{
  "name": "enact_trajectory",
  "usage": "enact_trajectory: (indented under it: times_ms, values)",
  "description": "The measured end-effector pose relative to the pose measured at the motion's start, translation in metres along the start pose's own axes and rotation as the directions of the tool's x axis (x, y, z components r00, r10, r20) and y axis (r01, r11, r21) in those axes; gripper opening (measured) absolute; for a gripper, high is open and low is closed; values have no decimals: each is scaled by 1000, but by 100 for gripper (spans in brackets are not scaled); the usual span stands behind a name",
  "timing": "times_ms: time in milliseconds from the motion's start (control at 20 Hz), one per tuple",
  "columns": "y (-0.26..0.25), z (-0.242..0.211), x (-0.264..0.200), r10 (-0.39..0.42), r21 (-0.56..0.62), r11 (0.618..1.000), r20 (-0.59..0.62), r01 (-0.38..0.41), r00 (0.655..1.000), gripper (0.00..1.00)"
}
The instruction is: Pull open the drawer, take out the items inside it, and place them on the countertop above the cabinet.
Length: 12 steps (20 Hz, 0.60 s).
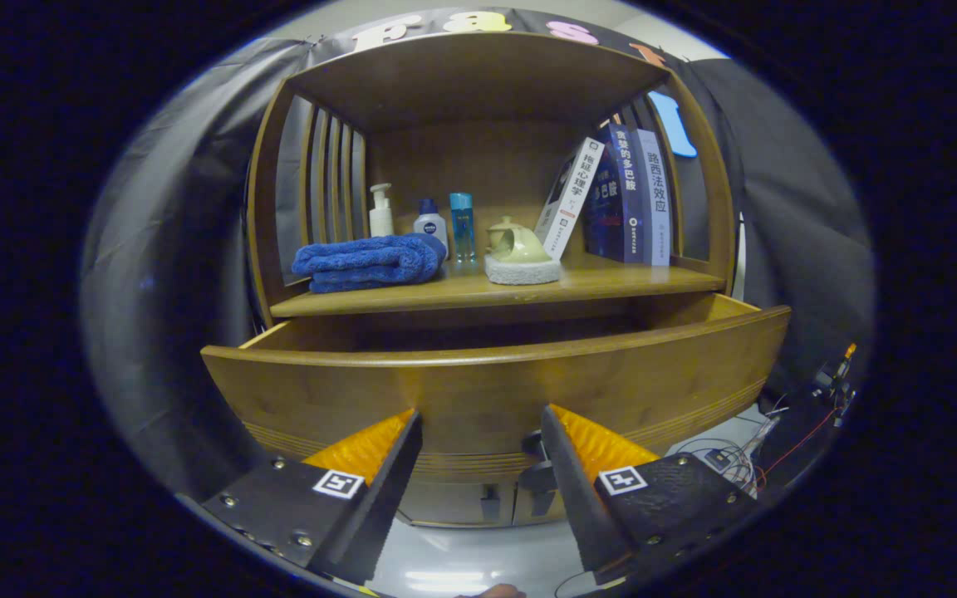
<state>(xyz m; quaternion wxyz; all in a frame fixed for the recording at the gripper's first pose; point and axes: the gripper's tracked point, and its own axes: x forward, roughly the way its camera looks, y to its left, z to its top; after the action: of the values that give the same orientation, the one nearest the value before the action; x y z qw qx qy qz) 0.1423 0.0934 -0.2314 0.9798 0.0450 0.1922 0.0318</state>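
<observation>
Gripper view riding on the gripper (478,465), facing forward and level at the wooden cabinet (487,83), close before the pulled-out drawer front (495,390), looking slightly up into the shelf above it, both fingers low in front.

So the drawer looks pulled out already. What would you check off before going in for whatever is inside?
1. Drawer pulled out from the cabinet: ok, its front stands well forward of the countertop.
2. Gripper free to move: ok, jaws are open, holding nothing, just in front of the drawer front.
3. Items inside the drawer: cannot tell, the drawer front hides its inside.
4. Free spot on the countertop: ok, bare wood lies in front of the books, right of the ceramic pot.
5. Things to avoid up there: ok, the blue towel and the bottles sit to the left.
</observation>
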Motion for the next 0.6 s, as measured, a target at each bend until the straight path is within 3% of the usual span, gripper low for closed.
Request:
enact_trajectory:
  times_ms: [600]
  values:
    - [2, 19, 52, 2, 11, 1000, -5, -2, 1000, 88]
